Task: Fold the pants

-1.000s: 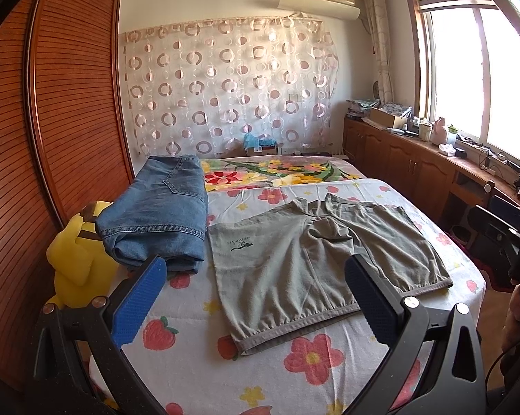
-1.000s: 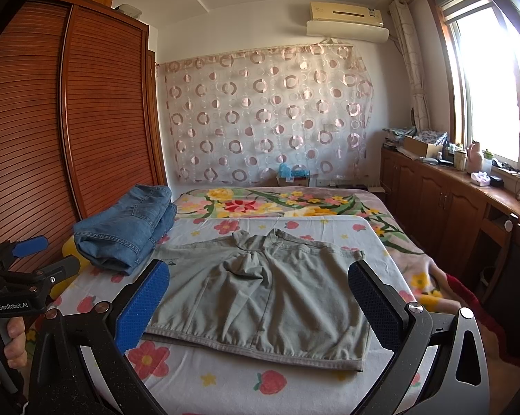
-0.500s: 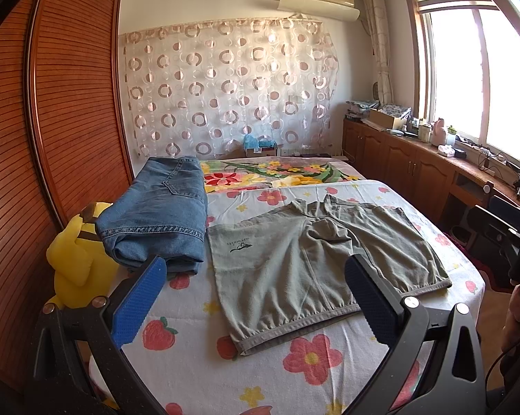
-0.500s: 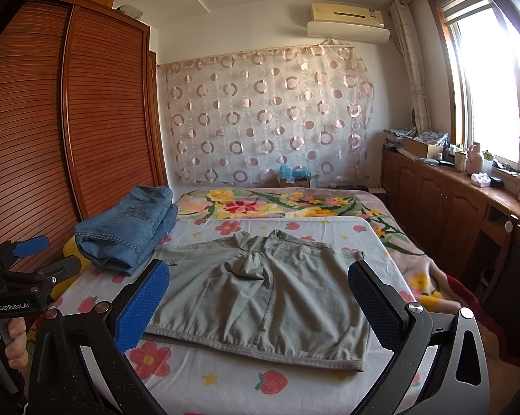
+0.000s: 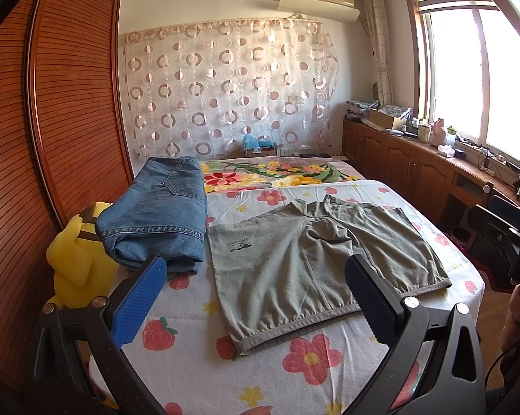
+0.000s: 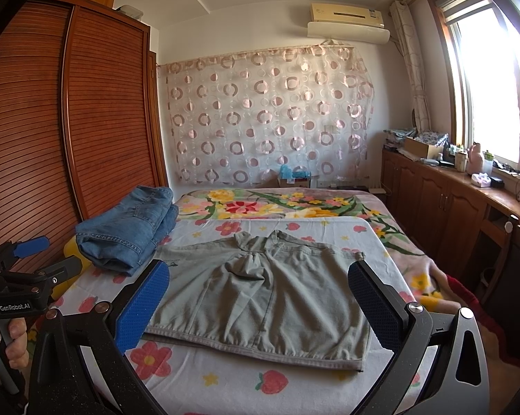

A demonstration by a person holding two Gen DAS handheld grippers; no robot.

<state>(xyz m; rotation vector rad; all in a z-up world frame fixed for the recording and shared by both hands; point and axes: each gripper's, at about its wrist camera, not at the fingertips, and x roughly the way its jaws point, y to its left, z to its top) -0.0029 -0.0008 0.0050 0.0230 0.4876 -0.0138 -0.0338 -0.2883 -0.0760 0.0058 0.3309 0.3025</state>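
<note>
A: What takes up most of the room?

B: The bed (image 5: 190, 352), under a white sheet printed with flowers and strawberries. A louvred wooden wardrobe (image 5: 62, 110) runs along its left side, and a curtain with ring patterns (image 5: 225, 86) hangs on the far wall.

A: And the pants?

B: The grey-green shorts (image 5: 315, 259) lie spread flat in the middle of the bed, waistband toward the near edge and both legs pointing away. From the right wrist view they (image 6: 266, 290) sit straight ahead, the crotch slightly bunched.

A: Anything beside them?

B: A folded pair of blue jeans (image 5: 159, 214) lies just to their left, close to the wardrobe. A yellow plush toy (image 5: 76, 259) sits against the near end of the jeans, at the bed's left edge.

A: Where are the grippers?

B: The left gripper (image 5: 256, 297) hovers over the near part of the bed, its blue-padded fingers (image 5: 138, 304) spread wide with nothing between them. The right gripper (image 6: 260, 301) hangs above the near edge too, fingers likewise released and clear of the fabric.

A: Can either see the other?

B: Yes. In the right wrist view the left gripper shows at the far left, a hand (image 6: 3, 342) wrapped round its handle.
</note>
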